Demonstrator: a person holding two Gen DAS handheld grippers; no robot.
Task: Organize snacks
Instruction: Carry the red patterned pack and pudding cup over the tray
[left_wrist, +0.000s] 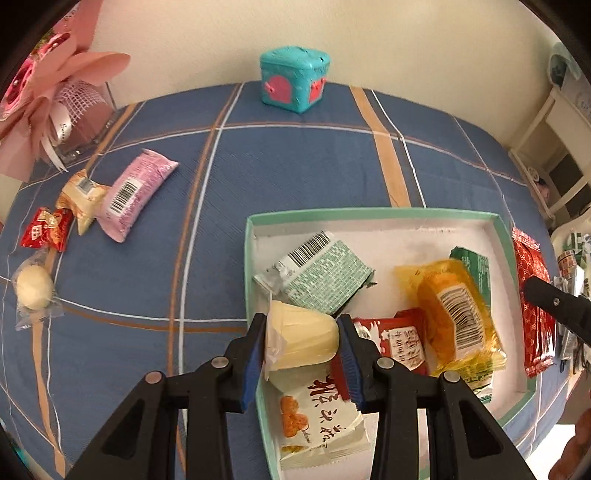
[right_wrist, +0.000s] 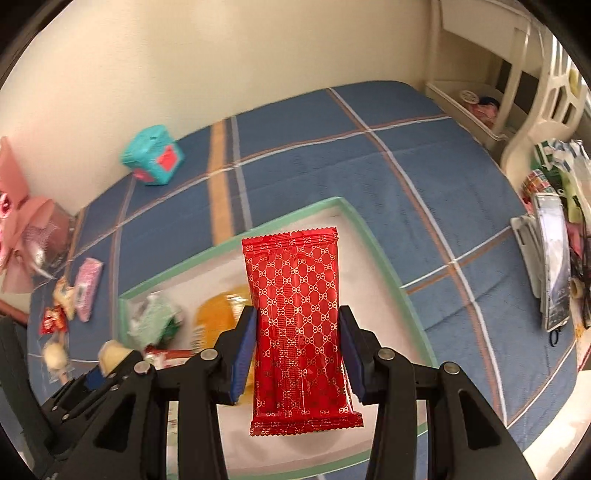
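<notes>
Both of my jaws are loaded over the green-rimmed tray (left_wrist: 373, 213)! My left gripper (left_wrist: 302, 341) pinches a pale yellow wrapped snack (left_wrist: 303, 341) at the tray's 7 o'clock corner; my right gripper (right_wrist: 298, 332) clamps a red patterned packet (right_wrist: 295, 314) above the tray's middle. Already inside: a mint-green packet (left_wrist: 325, 275), an orange packet (left_wrist: 456, 314), a small red packet (left_wrist: 402, 341) and a white one (left_wrist: 321, 417). Still out on the blue plaid bedspread (left_wrist: 295, 166), around 9 to 10 o'clock: a pink packet (left_wrist: 135, 192), a beige one (left_wrist: 83, 197), a red candy (left_wrist: 46, 229) and a pale round sweet (left_wrist: 33, 288). I'd call it past halfway.
</notes>
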